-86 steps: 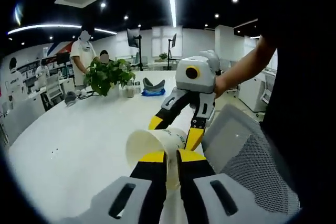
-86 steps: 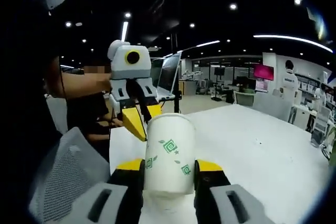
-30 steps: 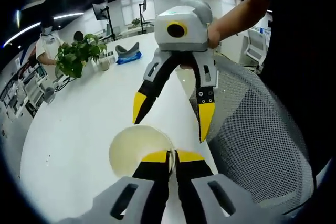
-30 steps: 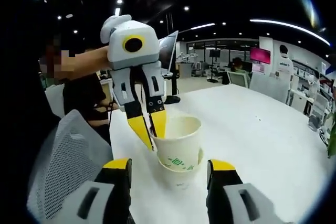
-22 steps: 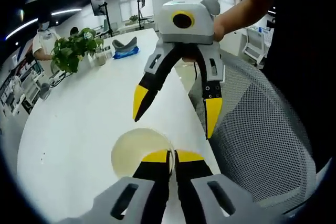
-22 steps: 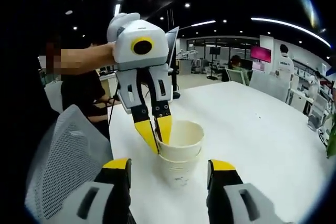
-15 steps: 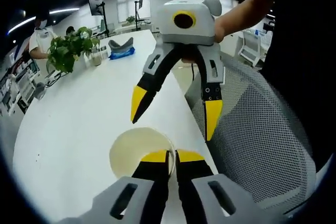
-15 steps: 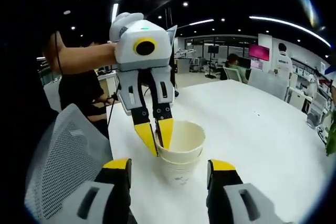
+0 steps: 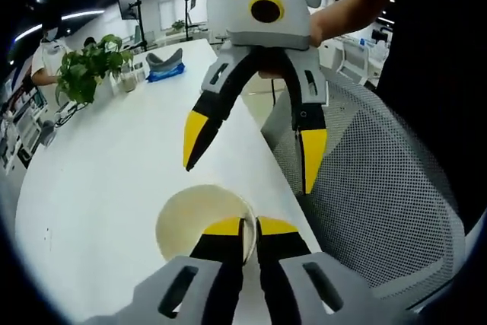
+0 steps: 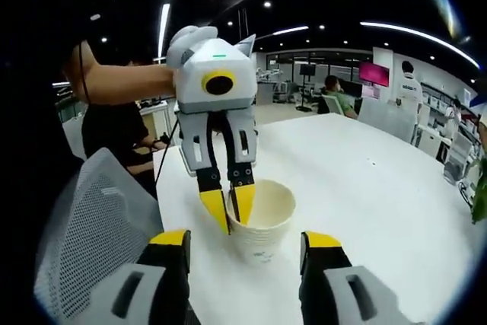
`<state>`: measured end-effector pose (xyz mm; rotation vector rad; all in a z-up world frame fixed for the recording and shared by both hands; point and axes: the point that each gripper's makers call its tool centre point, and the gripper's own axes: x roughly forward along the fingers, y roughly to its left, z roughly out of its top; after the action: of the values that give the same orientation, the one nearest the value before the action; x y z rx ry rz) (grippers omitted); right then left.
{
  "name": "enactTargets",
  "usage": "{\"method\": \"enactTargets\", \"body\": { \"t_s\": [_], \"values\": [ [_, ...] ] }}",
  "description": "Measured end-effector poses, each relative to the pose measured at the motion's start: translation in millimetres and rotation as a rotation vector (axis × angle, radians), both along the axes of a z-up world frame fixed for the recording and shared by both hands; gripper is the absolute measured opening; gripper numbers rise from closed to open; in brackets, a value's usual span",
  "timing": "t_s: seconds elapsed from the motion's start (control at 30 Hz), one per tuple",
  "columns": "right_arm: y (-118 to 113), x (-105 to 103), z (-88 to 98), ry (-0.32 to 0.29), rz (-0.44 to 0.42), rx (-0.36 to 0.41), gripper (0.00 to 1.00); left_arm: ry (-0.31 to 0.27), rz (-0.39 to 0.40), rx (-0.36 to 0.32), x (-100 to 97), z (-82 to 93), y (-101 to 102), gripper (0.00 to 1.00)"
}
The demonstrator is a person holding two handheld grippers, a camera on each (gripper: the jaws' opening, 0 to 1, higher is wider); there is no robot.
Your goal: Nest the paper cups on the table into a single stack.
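Paper cups (image 10: pixel 261 218) are sitting nested as one short stack near the surface (image 10: pixel 380 203) edge, with a mesh chair back (image 9: pixel 380 195) just beyond that edge. In the right gripper view the stack is sitting between the right gripper (image 10: pixel 245 253)'s own spread fingers, at 12 o'clock from them and touching neither.

The left gripper (image 10: pixel 229 207) is coming down from 12 o'clock onto the stack's 9 o'clock rim, its yellow fingers (image 10: pixel 215 209) pressed together on the cup wall, one inside the mouth and one outside. In the left gripper view, the left gripper (image 9: pixel 243 227) is pinching the 3 o'clock side of the rim of the cups (image 9: pixel 199 222), and the right gripper (image 9: pixel 255 150) is hanging above with its fingers wide apart, holding nothing.

By my judgement the nesting is nearly or fully done, and what is left is letting go cleanly. The risk lies in that thin rim pinch: if the left fingers are lifting or twisting before opening, the inner cup may be dragged back out or the light stack tipped over. Since the stack is standing close to the edge beside the chair, a sideways nudge could send it off the surface. A hard squeeze could also crease the paper lip.
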<state>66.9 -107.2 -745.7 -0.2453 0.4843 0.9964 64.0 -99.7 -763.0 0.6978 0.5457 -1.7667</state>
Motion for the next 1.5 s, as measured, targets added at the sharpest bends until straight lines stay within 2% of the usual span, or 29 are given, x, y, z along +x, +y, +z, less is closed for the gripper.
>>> {"method": "enactTargets", "body": {
  "t_s": [0.23,0.47,0.77,0.9,0.97,1.0,1.07,1.17,1.33,1.5],
  "values": [
    [-0.7,-0.4,-0.5,-0.002,-0.002,-0.002,0.58,-0.034,0.017,0.017,1.9,-0.1,4.3,0.03],
    [0.2,-0.7,-2.8,0.000,0.004,-0.005,0.58,-0.073,0.046,-0.010,4.5,12.2,11.4,0.05],
    [3.3,4.9,-5.8,-0.005,0.019,-0.010,0.58,-0.122,0.174,-0.129,17.5,34.3,20.9,0.20],
    [6.7,10.8,-4.2,-0.009,0.018,0.003,0.58,-0.134,0.287,-0.199,29.6,38.7,27.6,0.28],
    [7.1,14.3,-3.4,-0.013,0.014,0.008,0.58,-0.138,0.362,-0.225,36.5,34.6,36.4,0.29],
    [7.1,16.1,-3.0,-0.016,0.009,0.010,0.58,-0.131,0.394,-0.215,36.9,27.5,43.2,0.31],
    [6.5,19.6,-2.2,-0.023,0.002,0.014,0.58,-0.124,0.414,-0.214,35.4,19.1,48.7,0.35],
    [6.7,25.4,0.3,-0.033,-0.013,0.024,0.58,-0.142,0.441,-0.219,34.8,7.8,53.5,0.38],
    [13.4,33.2,2.1,-0.042,-0.022,0.039,0.58,-0.144,0.462,-0.236,31.8,-10.2,48.7,0.42],
    [23.7,36.6,-0.1,-0.046,-0.010,0.043,0.58,-0.110,0.483,-0.276,31.6,-23.9,36.2,0.49]
  ]
}}
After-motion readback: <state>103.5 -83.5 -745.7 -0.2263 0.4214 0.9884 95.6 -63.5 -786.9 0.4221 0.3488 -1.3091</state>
